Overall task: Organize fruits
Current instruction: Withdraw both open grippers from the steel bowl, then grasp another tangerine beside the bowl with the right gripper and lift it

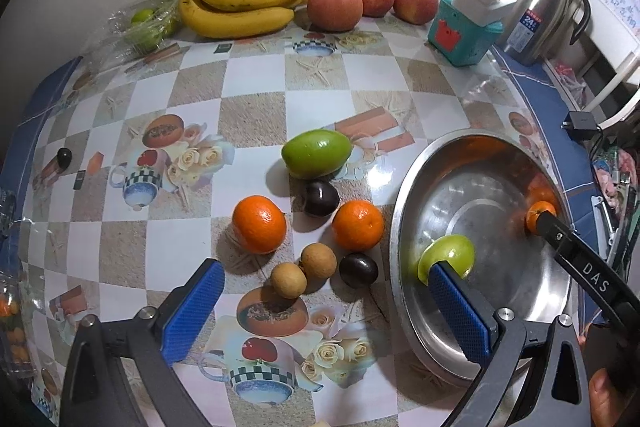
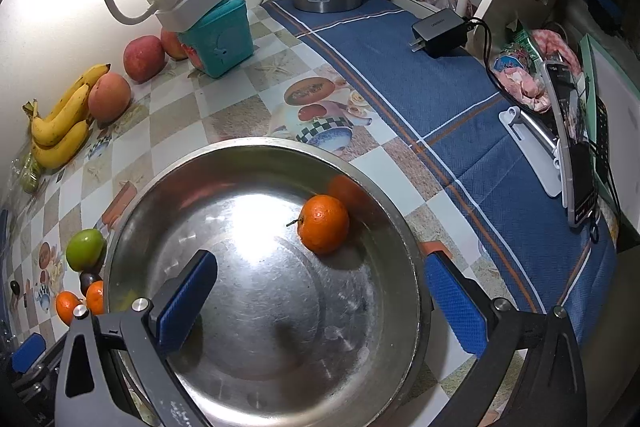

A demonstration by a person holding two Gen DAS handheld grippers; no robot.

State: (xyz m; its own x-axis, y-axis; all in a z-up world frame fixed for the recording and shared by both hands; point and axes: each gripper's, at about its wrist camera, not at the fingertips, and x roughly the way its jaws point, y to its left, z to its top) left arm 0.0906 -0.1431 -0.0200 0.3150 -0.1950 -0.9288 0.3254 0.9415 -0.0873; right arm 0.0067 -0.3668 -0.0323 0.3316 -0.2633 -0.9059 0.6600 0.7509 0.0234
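While the desk [image 1: 256,87] wears a glossy checkered plastic cover printed with teacups and roses, a blue woven cloth [image 2: 420,75] runs along its far side, and a plain white wall stands behind. A lamp (very bright, blown out) glares at the top corner. The steel bowl [image 2: 256,367] is round, shallow and scratched; one tangerine [image 2: 323,223] lies inside it against the wall, with an orange reflection beside it. The right claw [image 2: 320,303] hangs over the bowl, jaws wide apart, nothing between them. The left claw [image 1: 328,307] is also spread wide, empty, over two brown longans [image 1: 304,267] and a dark plum [image 1: 358,269]. A green fruit [image 1: 448,255] is half hidden behind its blue ribbed pad; whether it sits inside the bowl is hard to tell. Loose on the desk: another green fruit [image 1: 316,153], two tangerines [image 1: 308,225]. Bananas [image 1: 244,1] and apples [image 1: 372,1] line the wall. Clutter at the right edge is cut off.
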